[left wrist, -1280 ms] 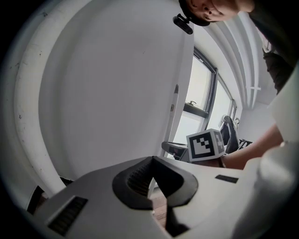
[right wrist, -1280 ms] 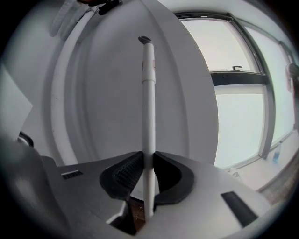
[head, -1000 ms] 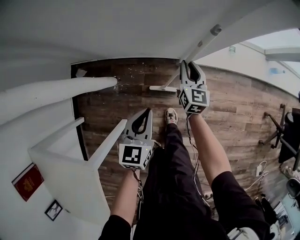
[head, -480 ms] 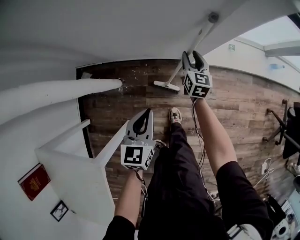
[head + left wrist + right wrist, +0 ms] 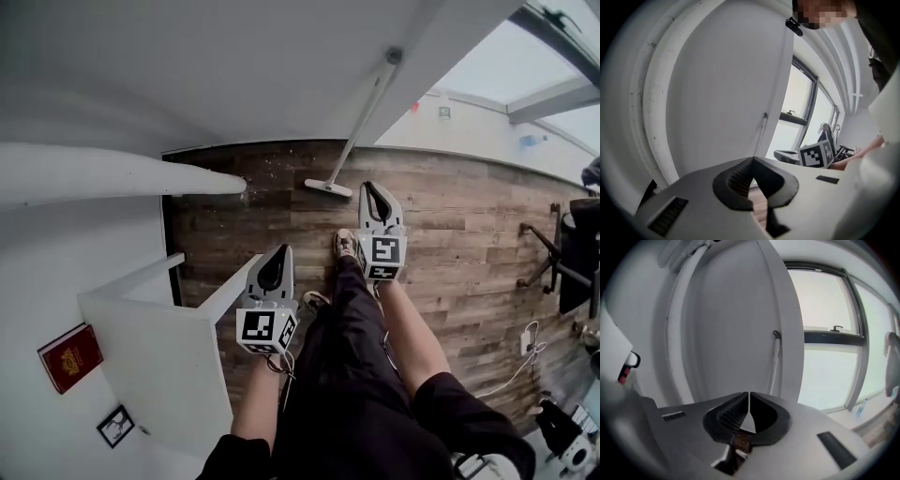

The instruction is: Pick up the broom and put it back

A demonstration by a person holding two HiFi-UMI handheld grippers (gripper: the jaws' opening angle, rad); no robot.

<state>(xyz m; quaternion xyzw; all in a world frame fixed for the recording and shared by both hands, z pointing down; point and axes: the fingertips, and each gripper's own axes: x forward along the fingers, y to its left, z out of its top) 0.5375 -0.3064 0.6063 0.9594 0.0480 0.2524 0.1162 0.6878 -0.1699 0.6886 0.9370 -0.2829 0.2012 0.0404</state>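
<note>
The broom [image 5: 359, 122] leans against the white wall, its head [image 5: 328, 187] resting on the wooden floor. No gripper touches it. My right gripper [image 5: 378, 191] hangs to the right of the broom head, clear of the handle. Its jaws have just been closing with nothing between them, and the tips meet. In the right gripper view the pale handle [image 5: 775, 363] stands beyond the right gripper [image 5: 749, 393]. My left gripper [image 5: 278, 255] is lower left, by the table edge, shut and empty. The left gripper view shows the left gripper [image 5: 753, 159] in front of the handle [image 5: 761, 129].
A white table [image 5: 159, 323] stands at the left with a red book [image 5: 68, 356] and a small picture [image 5: 116, 425] beside it. The person's legs and a shoe [image 5: 345, 244] lie between the grippers. An office chair [image 5: 567, 258] and floor cables [image 5: 525, 342] are at the right.
The right gripper has let go of the broom handle and drawn back toward the person, its jaws now together. The broom stays leaning on the wall. The left gripper has moved little.
</note>
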